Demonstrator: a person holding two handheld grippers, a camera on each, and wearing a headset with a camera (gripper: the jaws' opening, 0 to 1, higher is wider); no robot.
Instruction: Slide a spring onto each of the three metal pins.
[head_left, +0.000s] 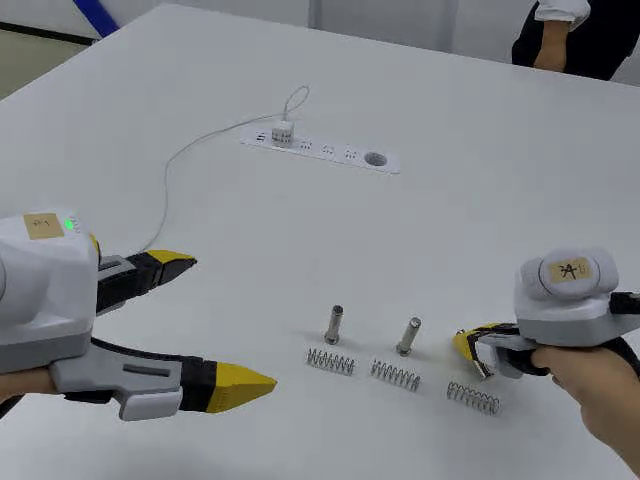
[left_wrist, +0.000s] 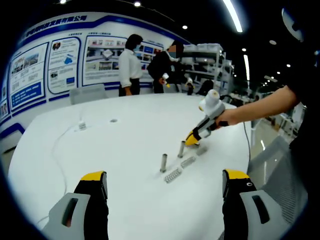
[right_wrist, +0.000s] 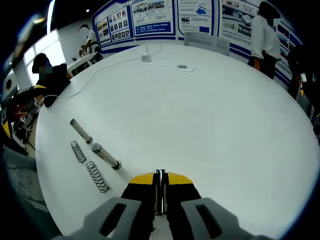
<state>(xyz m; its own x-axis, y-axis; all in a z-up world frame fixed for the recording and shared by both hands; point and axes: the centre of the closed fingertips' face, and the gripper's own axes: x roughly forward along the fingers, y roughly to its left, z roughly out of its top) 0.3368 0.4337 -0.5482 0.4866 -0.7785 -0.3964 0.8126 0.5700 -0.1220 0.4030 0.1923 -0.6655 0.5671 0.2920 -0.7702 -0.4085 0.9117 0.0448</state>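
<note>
1. None of the three springs (head_left: 395, 375) was on a pin yet. All of them lay loose on the table (head_left: 450, 220), so I judged the whole task left to do.
2. Your right gripper (head_left: 476, 349) was clamped shut on a thin metal piece, which I took for the third pin (head_left: 481, 364). One spring lay just below its tips.
3. The other two pins (head_left: 333, 323) stood upright just left of the right gripper. Each had a spring lying on your side of it, near but not touching.
4. Your left gripper (head_left: 230, 322) gaped wide and held nothing. The pins and springs were off to its right, apart from its tips.
</note>
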